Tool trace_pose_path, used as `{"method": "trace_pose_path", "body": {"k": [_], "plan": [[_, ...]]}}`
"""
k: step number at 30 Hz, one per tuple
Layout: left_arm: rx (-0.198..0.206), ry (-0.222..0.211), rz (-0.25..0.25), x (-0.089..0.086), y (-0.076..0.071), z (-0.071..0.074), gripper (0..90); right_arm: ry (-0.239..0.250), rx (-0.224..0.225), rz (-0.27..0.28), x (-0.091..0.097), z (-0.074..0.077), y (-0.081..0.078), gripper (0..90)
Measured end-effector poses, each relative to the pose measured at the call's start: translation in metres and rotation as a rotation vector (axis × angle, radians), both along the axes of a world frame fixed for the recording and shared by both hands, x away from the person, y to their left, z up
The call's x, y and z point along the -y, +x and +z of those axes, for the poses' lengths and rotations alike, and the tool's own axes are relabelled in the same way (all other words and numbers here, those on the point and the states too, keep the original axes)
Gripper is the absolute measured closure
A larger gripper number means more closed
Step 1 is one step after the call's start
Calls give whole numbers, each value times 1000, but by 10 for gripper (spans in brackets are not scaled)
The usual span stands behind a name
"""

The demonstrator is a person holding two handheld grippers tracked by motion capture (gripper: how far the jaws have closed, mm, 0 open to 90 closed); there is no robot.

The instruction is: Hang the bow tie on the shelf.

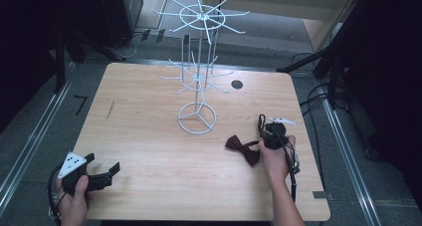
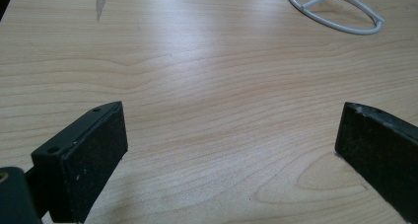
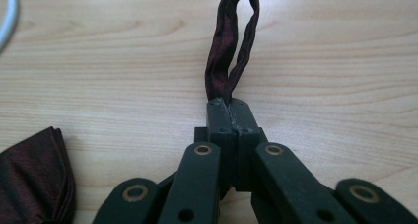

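Nearest the person, the left tongs [image 1: 102, 175] rest low at the bench's [image 1: 149, 196] front left corner, jaws spread wide with nothing but bare wood between them; they look parked, out of the way, waiting for a turn. Over on the right, a hand [image 1: 276, 159] holds the right tongs [image 3: 230, 108] clenched on the strap [image 3: 231, 46] of a dark red bow tie [image 1: 243, 148]. In the right gripper view the strap stands out from the shut jaws as a narrow loop, pinched at its base, which I would guess is deliberate: a loop held open like that can be slipped over something. The bow itself lies flat on the wood just left of those tongs, trailing from the strap and well apart from the left tongs. Farther back, near the middle of the bench, stands a white wire rack [image 1: 198, 76] on a ring base, two tiers of spokes radiating from its post, all bare. It seems the likely place for the loop to go, though nothing hangs there yet.
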State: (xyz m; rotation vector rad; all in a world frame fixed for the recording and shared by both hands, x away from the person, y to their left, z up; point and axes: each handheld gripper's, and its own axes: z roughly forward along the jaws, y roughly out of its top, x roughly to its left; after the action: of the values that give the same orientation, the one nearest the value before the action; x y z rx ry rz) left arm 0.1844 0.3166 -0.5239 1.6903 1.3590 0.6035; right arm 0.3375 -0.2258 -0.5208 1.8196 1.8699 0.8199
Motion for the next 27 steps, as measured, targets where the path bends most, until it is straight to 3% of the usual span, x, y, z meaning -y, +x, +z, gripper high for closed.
{"method": "trace_pose_path", "body": {"k": [6, 27], "plan": [[1, 0, -1, 0, 0, 0, 1, 31, 102, 0, -1, 10, -7, 900], [-1, -3, -4, -1, 0, 0, 1, 86, 313, 25, -21, 48, -19, 900]]}}
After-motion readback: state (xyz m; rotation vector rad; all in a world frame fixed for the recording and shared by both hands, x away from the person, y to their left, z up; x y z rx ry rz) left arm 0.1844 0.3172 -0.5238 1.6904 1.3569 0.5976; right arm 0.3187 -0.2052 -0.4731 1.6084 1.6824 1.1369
